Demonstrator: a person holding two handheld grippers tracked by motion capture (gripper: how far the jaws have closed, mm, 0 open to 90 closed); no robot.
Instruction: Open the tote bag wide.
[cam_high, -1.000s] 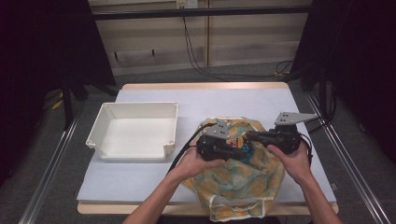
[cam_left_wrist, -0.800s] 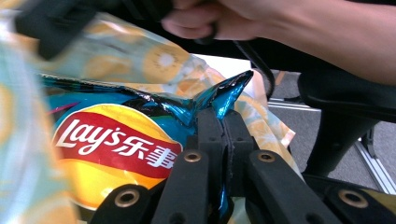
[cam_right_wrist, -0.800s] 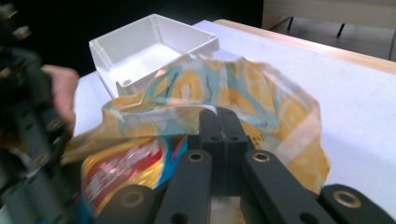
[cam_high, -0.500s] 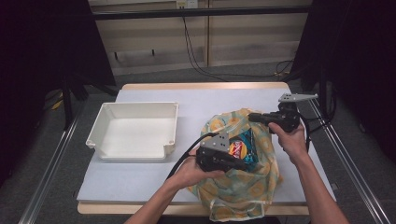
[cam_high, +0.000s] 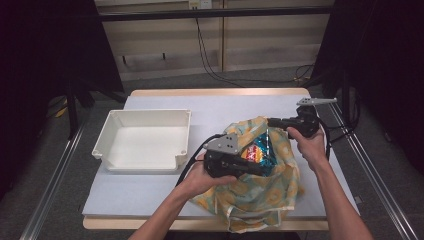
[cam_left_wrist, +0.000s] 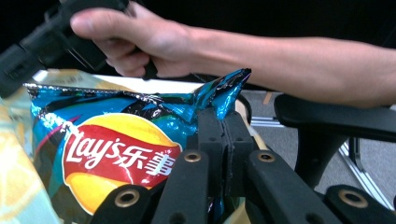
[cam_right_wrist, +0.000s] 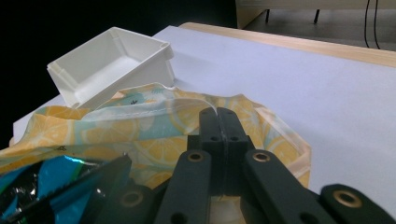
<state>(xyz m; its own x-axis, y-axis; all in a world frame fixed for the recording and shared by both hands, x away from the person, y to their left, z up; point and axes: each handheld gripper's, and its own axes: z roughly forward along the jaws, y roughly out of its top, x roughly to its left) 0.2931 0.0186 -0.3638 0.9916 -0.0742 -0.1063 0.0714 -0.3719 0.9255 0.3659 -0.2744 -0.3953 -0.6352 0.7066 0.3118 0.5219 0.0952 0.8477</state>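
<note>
A yellow lemon-print cloth bag (cam_high: 260, 192) lies at the table's front right, with a blue Lay's chip bag (cam_high: 257, 151) sticking out of its mouth. My left gripper (cam_high: 262, 169) points right and is shut on the chip bag; in the left gripper view the jaws (cam_left_wrist: 224, 122) pinch the top edge of the chip bag (cam_left_wrist: 116, 149). My right gripper (cam_high: 270, 121) points left at the bag's far side. It is shut on the rim of the cloth bag (cam_right_wrist: 140, 135), with the fabric's edge pinched at the tips (cam_right_wrist: 218, 116). The chip bag (cam_right_wrist: 46, 184) lies below left.
A white rectangular bin (cam_high: 145, 137) stands empty at the table's left, seen also as the bin (cam_right_wrist: 107, 70) beyond the cloth. The table (cam_high: 220, 107) is covered in pale sheet. The right hand and its gripper (cam_left_wrist: 60, 32) show above the chip bag. Cables trail from both grippers.
My right gripper has pulled the cloth rim back and to the right, while my left gripper came nearer the person. The bag's mouth gapes wider and more of the chip bag shows.
</note>
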